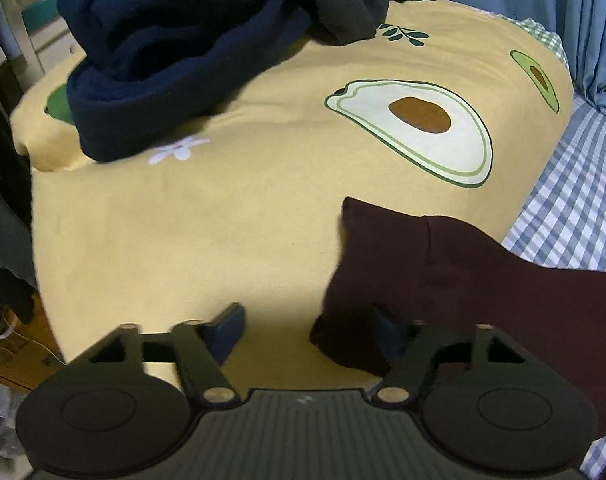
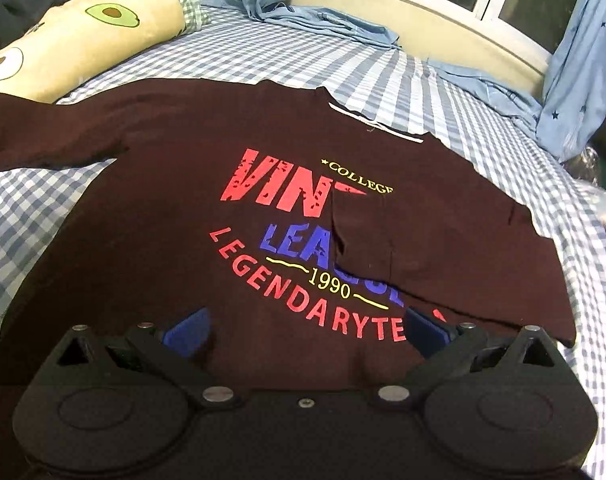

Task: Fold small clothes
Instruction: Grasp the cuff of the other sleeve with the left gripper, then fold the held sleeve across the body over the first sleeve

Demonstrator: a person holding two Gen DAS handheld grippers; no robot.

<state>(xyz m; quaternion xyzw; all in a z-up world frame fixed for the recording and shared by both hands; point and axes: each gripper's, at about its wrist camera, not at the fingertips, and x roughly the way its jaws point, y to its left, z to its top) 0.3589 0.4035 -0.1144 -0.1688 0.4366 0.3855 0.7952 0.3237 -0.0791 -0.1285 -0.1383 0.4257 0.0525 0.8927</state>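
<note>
The maroon T-shirt (image 2: pixel 183 208) lies flat on the checked bedsheet (image 2: pixel 31 200), beside the avocado pillow (image 2: pixel 87 36). Its right sleeve is already folded inward. The left sleeve (image 1: pixel 443 272) lies just right of the left gripper (image 1: pixel 309 330); this gripper is nearer. The right gripper (image 2: pixel 305 330) hovers over the print. Both jaws are apart, holding nothing.

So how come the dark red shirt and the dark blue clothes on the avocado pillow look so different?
The maroon T-shirt lies spread flat on the checked bedsheet, one sleeve already folded over its print; the navy fleece garment sits bunched in a heap on the avocado pillow. The T-shirt shows red, blue and yellow lettering; the fleece looks plain. The T-shirt looks thin and smooth, the fleece thick and fuzzy. Both are dark clothes, and neither is gripped.
</note>
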